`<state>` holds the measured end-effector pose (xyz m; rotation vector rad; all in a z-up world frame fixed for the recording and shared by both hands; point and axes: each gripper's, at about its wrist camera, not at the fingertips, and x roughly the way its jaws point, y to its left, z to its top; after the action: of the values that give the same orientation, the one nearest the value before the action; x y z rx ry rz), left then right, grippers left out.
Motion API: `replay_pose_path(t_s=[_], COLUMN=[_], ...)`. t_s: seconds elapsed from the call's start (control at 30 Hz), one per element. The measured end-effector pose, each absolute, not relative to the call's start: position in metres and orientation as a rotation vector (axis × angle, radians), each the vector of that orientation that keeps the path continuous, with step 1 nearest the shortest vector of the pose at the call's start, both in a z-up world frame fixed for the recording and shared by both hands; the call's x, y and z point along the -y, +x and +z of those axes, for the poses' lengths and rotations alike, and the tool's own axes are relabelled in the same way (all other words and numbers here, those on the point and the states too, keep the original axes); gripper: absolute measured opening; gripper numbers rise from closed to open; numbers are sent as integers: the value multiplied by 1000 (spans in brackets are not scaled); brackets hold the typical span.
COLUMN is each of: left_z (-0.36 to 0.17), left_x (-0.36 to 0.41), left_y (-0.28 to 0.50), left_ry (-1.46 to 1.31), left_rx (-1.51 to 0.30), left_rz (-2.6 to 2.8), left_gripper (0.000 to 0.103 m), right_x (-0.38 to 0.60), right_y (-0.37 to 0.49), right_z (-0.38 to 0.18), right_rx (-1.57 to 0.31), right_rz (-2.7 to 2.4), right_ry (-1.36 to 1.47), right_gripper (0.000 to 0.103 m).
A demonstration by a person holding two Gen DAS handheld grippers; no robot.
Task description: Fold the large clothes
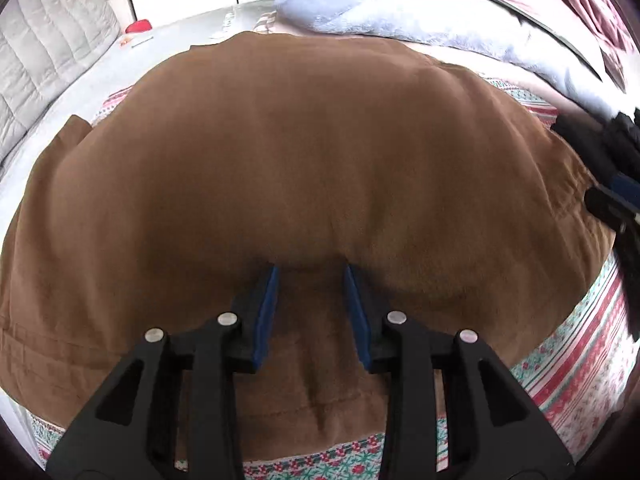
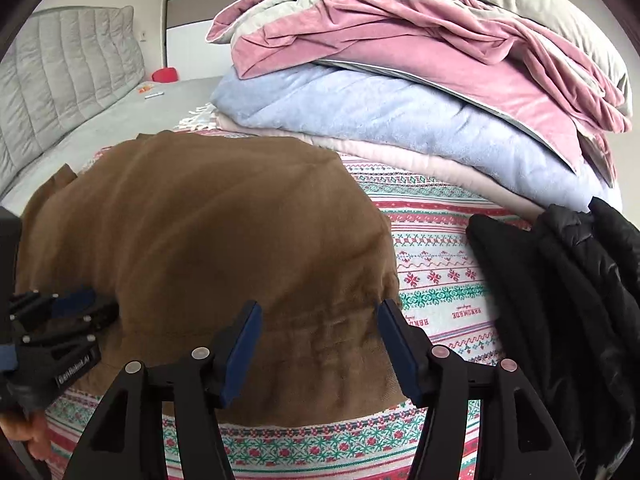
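Both hand-held grippers point(image 1: 311, 276) point(image 2: 319, 310) open, over brown garment point(image 1: 304, 152)

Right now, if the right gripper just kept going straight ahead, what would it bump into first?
Most likely the brown garment: the right gripper hangs open over its near edge. Depth is unclear.

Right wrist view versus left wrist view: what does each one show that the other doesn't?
Only the right wrist view shows the whole stack of folded blankets, the black puffer jacket and the left gripper pressed on the cloth. Only the left wrist view shows the brown garment's full width. Both show that garment, the patterned cover and the grey headboard.
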<state>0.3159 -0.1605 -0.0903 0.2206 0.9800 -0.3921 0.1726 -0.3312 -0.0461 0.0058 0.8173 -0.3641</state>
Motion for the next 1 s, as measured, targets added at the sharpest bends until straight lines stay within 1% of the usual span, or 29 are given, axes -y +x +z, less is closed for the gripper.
replay_pose_path(t_s=[0.07,0.17,0.23,0.33,0.4,0.53,0.63,0.73,0.77,0.9,1.0], left_z=[-77,-51,-44,-52,-58,-69,-90,-104,-104,-97,-82], left_x=[162,164,171,181,189,194,206,217,217,209,209], left_y=[325,347,372,418,441,487,494,484,484,495,502], left_ry=[212,236,235,204,221,244,349,440,433,367,336], left_rx=[-1019,-934,-926,-988,-994,-982,-987,-933,-933,-983,-961], left_rz=[-379,-323,-288,-256,-212,-169,-129,-96,-98,-123,-140], left_gripper=[37,37,37,37,37,37,37,32,30,30,29], right_x=[332,331,331,331,335,342,345,344,344,343,343], right_y=[174,180,184,186,187,191,193,193,193,192,193], right_z=[-46,-48,-49,-51,-53,-61,-64,-65,-66,-68,-68], right_rx=[-817,-832,-841,-854,-873,-917,-932,-934,-935,-940,-942], right_rz=[-358,-361,-364,-356,-340,-326,-321,-315,-314,-317,-320], right_ry=[14,15,14,24,56,108,123,111,109,105,103], right_gripper=[62,63,63,63,64,68,68,69,69,69,70])
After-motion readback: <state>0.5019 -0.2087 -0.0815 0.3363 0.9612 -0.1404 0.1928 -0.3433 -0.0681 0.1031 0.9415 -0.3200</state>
